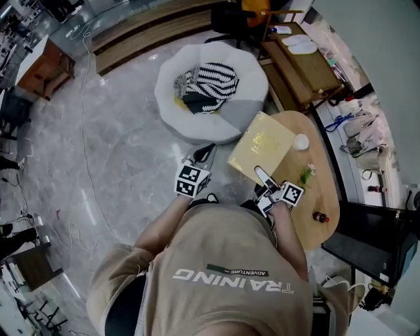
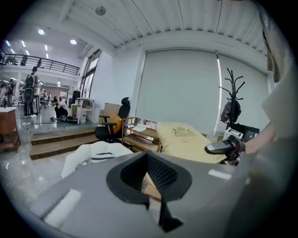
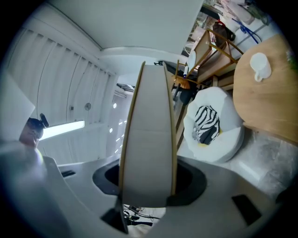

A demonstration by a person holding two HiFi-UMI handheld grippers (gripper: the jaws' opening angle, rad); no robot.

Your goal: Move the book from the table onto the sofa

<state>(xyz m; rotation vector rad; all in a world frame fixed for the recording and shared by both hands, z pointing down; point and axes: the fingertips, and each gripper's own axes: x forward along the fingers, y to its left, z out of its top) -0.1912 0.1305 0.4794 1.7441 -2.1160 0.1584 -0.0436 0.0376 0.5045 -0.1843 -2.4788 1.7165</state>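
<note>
The yellow book is held up at the near-left edge of the round wooden table, level with it. My right gripper is shut on its near end. In the right gripper view the book's pale page edge stands between the jaws. The sofa is a white round pouf with a striped cloth on it, just beyond the book. My left gripper hangs over the floor left of the book, holding nothing that I can see; its jaw gap does not show. The left gripper view shows the book to its right.
On the table lie a white cup, a green thing and a small brown bottle. A low wooden bench stands behind the table, a black office chair at the far side. Cables run over the marble floor.
</note>
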